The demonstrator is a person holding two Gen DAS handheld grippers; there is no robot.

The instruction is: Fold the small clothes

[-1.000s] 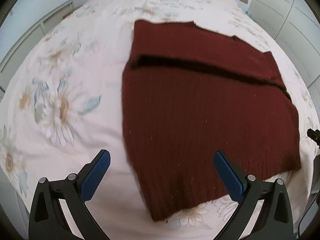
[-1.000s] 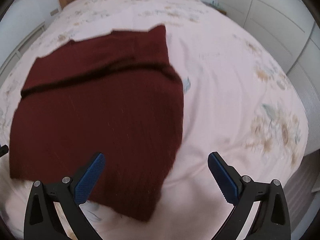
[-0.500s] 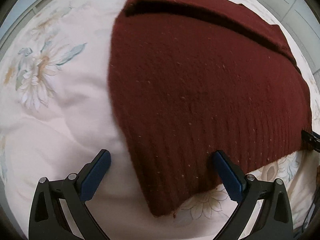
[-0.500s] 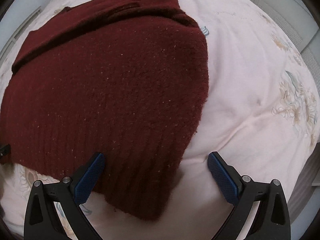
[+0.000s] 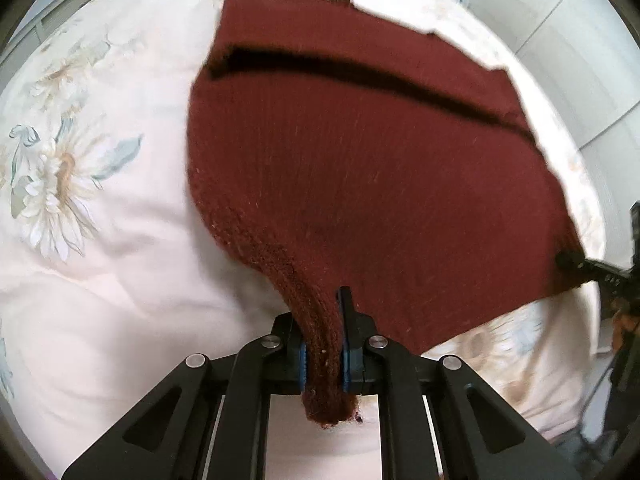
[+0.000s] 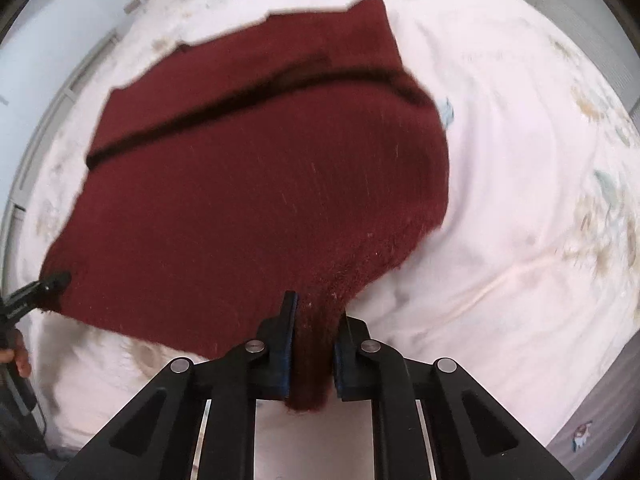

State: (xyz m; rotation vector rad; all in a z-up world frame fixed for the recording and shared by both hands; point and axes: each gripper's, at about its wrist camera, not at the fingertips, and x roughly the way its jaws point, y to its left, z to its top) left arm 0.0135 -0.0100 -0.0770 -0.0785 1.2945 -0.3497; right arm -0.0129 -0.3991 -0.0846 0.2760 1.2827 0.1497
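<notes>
The left gripper has just closed its jaws on the near left corner of the dark red sweater, and the right gripper has just closed on the near right corner. Ahead of both, the sweater lies on the floral bedspread. Only the right view shows a fingertip at the frame edge; motion blurs the sweater's far edges.

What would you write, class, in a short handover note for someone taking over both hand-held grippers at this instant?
Left hand-held gripper: jaws just closed, shut on the near left hem corner of the dark red knitted sweater.
Right hand-held gripper: jaws just closed, shut on the near right hem corner.
The sweater lies on the floral bedspread, one fold already across its far part.
Done: both corners gripped.
Left: probably carry the hem over to the far edge, then release.
</notes>
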